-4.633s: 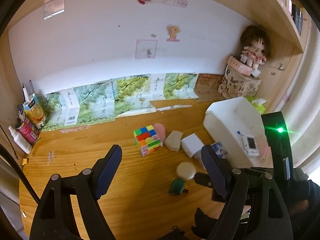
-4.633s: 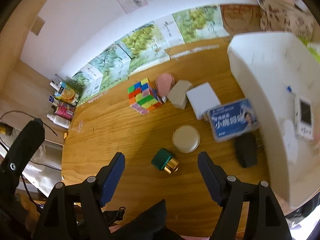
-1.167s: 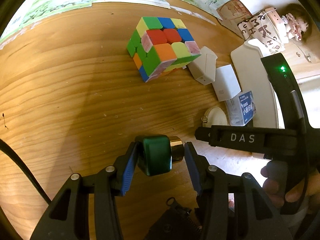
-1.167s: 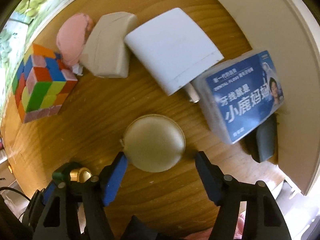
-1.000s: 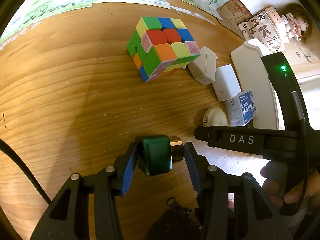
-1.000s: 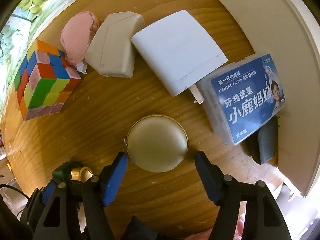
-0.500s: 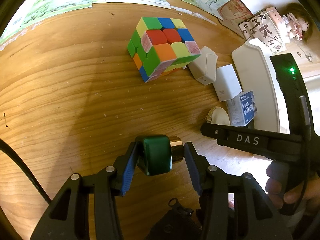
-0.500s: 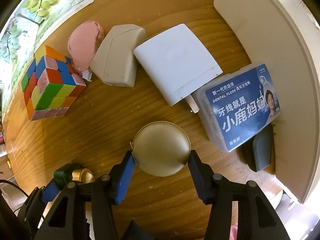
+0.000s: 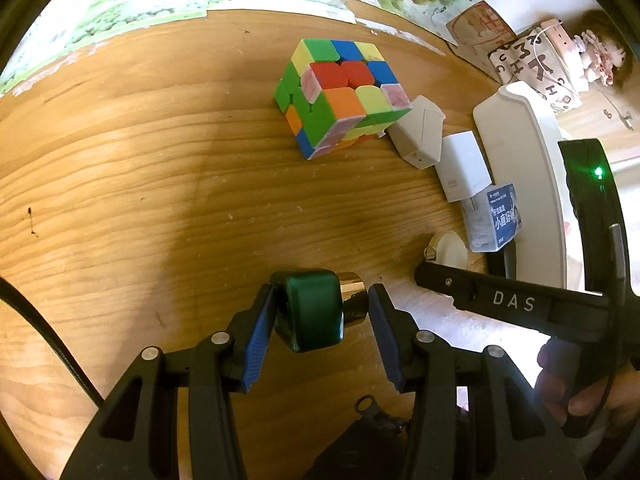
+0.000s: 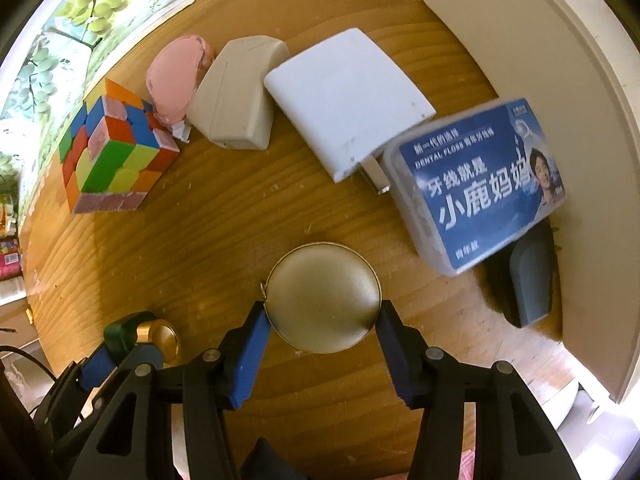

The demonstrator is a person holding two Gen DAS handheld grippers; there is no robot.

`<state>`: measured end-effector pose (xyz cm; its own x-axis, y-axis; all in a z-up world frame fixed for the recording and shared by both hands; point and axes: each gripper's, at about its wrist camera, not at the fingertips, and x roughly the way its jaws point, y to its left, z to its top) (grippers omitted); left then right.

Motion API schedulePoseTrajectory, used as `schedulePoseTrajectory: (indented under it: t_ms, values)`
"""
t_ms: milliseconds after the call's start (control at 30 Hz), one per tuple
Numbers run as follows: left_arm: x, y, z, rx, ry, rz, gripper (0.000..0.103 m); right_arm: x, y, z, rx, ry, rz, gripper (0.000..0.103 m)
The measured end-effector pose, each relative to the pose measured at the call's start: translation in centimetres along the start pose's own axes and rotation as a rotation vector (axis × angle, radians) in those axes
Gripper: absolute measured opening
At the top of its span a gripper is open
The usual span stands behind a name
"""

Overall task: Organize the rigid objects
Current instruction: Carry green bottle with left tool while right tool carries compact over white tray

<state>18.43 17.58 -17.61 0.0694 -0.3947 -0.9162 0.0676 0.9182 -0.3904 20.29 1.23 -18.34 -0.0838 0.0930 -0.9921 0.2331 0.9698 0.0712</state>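
Judging by what lies loose, I am early in this job: only two pieces are in hand and the rest wait on the tabletop (image 9: 140, 184). My left tool (image 9: 320, 314) holds the green bottle (image 9: 310, 312) by its ends, one pad on the green base and the other at its gold cap (image 9: 353, 300), low over the bare wood near the front edge. My right tool (image 10: 322, 320) is clamped on the round gold tin (image 10: 323, 296), pads pressing either side of its rim; whether the tin is clear of the wood I cannot tell.

Left to sort, toward the back edge: the colour cube (image 10: 114, 156), the pink piece (image 10: 174, 76) touching it, the beige block (image 10: 238, 94) and the white charger (image 10: 346, 98). The blue floss box (image 10: 478, 184) leans against a dark grey item (image 10: 532, 280), just beside the white bin (image 10: 536, 72) at the right edge, which I take to be the destination. None of the bin's inside shows, so I cannot say what it already holds.
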Motion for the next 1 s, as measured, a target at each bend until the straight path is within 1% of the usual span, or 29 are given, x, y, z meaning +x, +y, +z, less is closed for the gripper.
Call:
schedulePoseTrajectory:
  t_ms: [167, 500, 767, 900, 967, 1000]
  values:
    - [-0.5, -0.8, -0.8, -0.001, -0.014, 0.014, 0.051, -0.5, -1.5, -1.6, -0.008, -0.014, 0.036, 0.054]
    - [-2.2, -2.2, -2.3, -0.03, -0.073, 0.074, 0.051, -3.9, -5.9, -3.8, -0.031, -0.046, 0.118, 0.054]
    - [-4.0, -4.4, -3.8, -0.062, -0.141, 0.106, 0.051, -7.9, -9.2, -5.1, -0.106, -0.12, 0.132, 0.054]
    - [-4.7, -5.6, -4.5, -0.067, -0.17, 0.126, 0.051, -9.6, -10.6, -5.0, -0.15, -0.157, 0.135, 0.054]
    - [-5.3, -6.5, -4.9, -0.07, -0.203, 0.15, 0.051, -10.6, -11.3, -5.6, -0.18, -0.179, 0.14, 0.054]
    - [-5.5, -6.7, -5.0, -0.069, -0.216, 0.156, 0.051, -10.0, -10.6, -5.8, -0.188, -0.188, 0.139, 0.054]
